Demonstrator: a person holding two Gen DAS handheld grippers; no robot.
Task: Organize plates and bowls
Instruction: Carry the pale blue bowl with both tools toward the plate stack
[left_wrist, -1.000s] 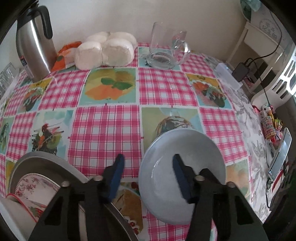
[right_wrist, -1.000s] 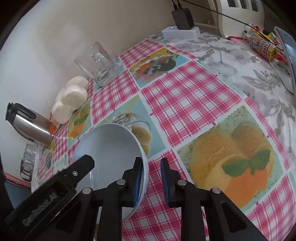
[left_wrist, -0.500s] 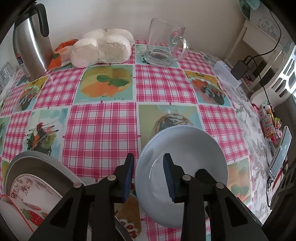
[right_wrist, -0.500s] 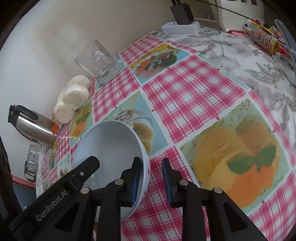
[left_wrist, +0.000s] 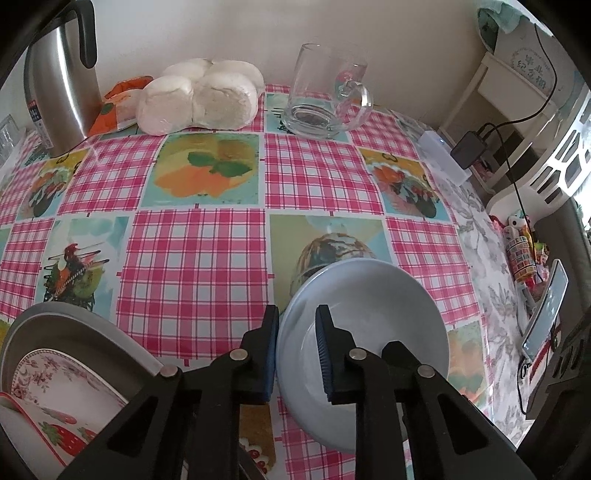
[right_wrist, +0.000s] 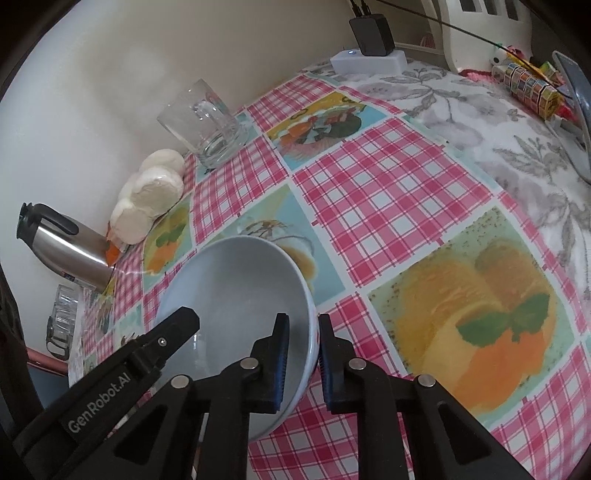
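We found the pale blue ceramic bowl (left_wrist: 373, 306) tilted above the desk (left_wrist: 195, 258) (covered in a pink checked oilcloth), gripped at opposite rims. The left tongs (left_wrist: 295, 350) were clamped on its left rim, one pad inside, one outside. The right tongs (right_wrist: 300, 358) straddled the right rim, jaws closing narrowly on the wall. A floral plate (left_wrist: 62, 384) lay in a grey metal basin (left_wrist: 74, 321) at lower left.

Bare desk (left_wrist: 192, 258) stretches ahead, with kettle (left_wrist: 62, 81), wrapped buns (left_wrist: 199, 99) and glass mug (left_wrist: 321, 107) lining the wall.
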